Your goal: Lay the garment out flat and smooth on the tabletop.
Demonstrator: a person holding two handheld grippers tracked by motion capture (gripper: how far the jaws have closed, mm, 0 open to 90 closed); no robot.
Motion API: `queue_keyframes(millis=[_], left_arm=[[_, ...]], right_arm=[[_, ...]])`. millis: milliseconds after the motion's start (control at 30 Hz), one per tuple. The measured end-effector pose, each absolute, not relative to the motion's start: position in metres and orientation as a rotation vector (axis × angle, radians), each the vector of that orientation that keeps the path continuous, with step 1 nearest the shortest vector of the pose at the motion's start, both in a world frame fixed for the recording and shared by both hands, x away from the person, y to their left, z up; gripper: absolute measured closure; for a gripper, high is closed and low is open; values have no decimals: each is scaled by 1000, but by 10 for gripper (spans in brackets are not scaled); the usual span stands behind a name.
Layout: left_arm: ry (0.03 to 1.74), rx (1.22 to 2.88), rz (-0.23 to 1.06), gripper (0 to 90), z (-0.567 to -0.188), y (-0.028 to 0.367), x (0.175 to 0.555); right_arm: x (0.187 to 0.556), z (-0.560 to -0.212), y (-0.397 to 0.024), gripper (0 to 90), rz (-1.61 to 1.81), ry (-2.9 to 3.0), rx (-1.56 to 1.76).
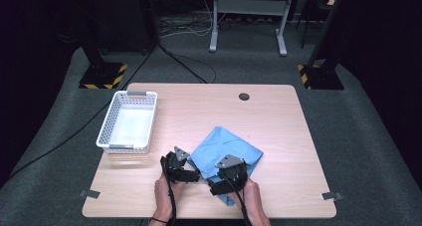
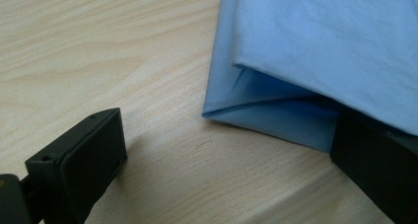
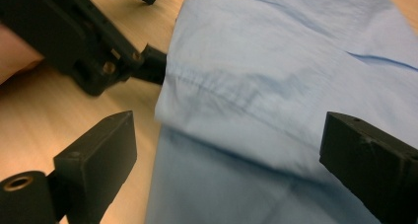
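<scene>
Mid-fold, judging by layers: blue cloth (image 1: 226, 154) at five o'clock on tabletop (image 1: 278, 136), white basket (image 1: 128, 122) toward nine. Left tool (image 1: 195, 176) agape at fold's corner; right tool (image 1: 215, 189) agape astride hem. Next, likely: pinch both edges.

Bare table (image 1: 278, 121) right of and beyond the blue cloth (image 1: 226, 146); white basket (image 1: 127, 122) at far left.
</scene>
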State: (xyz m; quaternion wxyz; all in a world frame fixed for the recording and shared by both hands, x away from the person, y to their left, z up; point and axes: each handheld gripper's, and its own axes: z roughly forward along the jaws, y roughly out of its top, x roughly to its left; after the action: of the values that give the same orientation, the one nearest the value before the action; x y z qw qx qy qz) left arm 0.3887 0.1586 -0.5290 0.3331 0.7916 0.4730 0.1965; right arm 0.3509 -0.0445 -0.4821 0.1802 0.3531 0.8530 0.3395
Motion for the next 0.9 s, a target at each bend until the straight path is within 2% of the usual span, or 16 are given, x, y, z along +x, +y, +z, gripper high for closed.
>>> queue_keyframes(millis=[200,300,433,567,600,633,767,800,867,900], left_arm=[[1234,2070,512,3,-529,159,389],[1233,2070,512,3,-529,159,389],[1236,2067,513,5,-529,159,389],[1236,2067,513,4,-529,159,389],[1235,2068,513,4,-529,159,389],[1235,2068,513,4,-529,159,389],[1231,2070,511,4,-529,159,389],[1231,2070,511,4,-529,159,389],[1230,2070,510,4,-529,159,389],[1230,2070,511,4,-529,159,389]], right_arm=[[378,-499,-18,68,856,2506,958],[382,-503,-13,100,823,2543,956],[383,-499,-10,217,826,2544,922],[382,-497,-11,413,864,2570,913],[380,-496,-10,490,868,2580,892],[380,-496,-10,490,868,2580,892],[377,-493,-8,647,836,2592,882],[377,-493,-8,647,836,2592,882],[378,-493,-8,718,845,2588,883],[378,-493,-7,795,849,2582,878]])
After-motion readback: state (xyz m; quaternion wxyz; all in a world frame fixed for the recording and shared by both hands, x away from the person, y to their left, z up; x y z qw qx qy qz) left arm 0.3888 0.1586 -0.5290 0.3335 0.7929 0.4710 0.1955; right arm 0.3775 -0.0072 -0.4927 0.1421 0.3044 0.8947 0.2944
